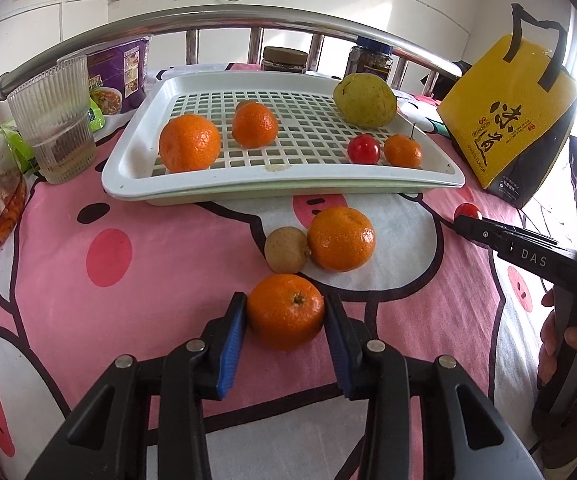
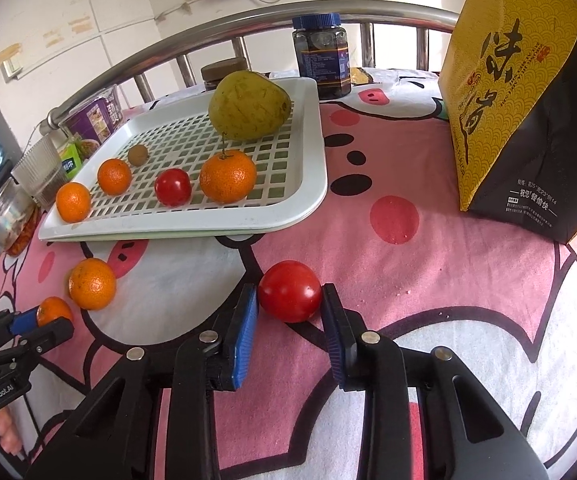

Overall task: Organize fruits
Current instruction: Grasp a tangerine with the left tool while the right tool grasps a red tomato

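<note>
Glossy orange tangerine (image 1: pixel 285 311), round red tomato (image 2: pixel 289 291), white slotted tray (image 1: pixel 128 152)

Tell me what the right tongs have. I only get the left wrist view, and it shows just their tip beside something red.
Observer: A red tomato sits between the right tongs, with both blue pads against it.
Operator: Lifted yet?
Observer: No, it appears to rest on the pink cloth.
Operator: What is the brown bit behind the orange in the middle of the tray?
Observer: A small round brown fruit, lying on the grid of the white tray, apart from the oranges.
</note>
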A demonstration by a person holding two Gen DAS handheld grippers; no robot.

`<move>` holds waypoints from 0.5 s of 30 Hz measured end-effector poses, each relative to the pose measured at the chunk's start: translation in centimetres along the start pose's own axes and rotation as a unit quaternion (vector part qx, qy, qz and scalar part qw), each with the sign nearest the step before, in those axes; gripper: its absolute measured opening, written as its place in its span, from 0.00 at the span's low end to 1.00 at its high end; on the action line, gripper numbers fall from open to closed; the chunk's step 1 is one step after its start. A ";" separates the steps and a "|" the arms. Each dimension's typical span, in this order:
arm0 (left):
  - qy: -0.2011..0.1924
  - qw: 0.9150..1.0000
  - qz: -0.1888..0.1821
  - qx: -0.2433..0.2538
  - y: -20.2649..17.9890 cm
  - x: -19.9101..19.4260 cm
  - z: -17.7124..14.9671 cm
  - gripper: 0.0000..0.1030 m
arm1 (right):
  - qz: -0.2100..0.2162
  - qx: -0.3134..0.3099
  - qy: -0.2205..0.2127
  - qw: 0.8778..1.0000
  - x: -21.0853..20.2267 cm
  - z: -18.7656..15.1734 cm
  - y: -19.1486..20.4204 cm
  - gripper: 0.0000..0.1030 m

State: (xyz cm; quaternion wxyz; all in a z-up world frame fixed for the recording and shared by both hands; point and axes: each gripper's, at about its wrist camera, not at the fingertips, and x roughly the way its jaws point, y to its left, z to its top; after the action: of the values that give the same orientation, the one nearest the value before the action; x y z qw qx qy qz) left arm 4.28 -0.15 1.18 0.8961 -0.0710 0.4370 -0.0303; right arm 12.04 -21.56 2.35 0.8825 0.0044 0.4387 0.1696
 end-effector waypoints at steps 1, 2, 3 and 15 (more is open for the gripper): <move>0.000 1.000 -0.002 -0.002 0.0 0.0 0.0 0.39 | 0.005 0.001 -0.002 1.000 -0.2 0.0 0.0 0.29; -0.001 1.000 -0.004 -0.003 0.1 -0.1 0.0 0.39 | 0.011 0.001 -0.006 1.000 -0.4 -0.1 -0.1 0.29; -0.002 1.000 -0.005 -0.004 0.1 -0.2 0.1 0.39 | 0.018 0.003 -0.010 1.000 -0.7 -0.1 -0.1 0.29; -0.042 0.999 -0.017 -0.002 0.3 -2.0 0.8 0.39 | 0.055 -0.011 -0.046 0.997 -2.7 -0.4 1.0 0.29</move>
State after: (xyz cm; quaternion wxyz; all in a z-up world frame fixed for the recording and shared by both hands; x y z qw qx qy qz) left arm 3.68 0.46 3.13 0.9127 -0.0815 0.3982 -0.0416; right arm 9.92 -21.48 4.36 0.8912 0.0265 0.3944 0.2225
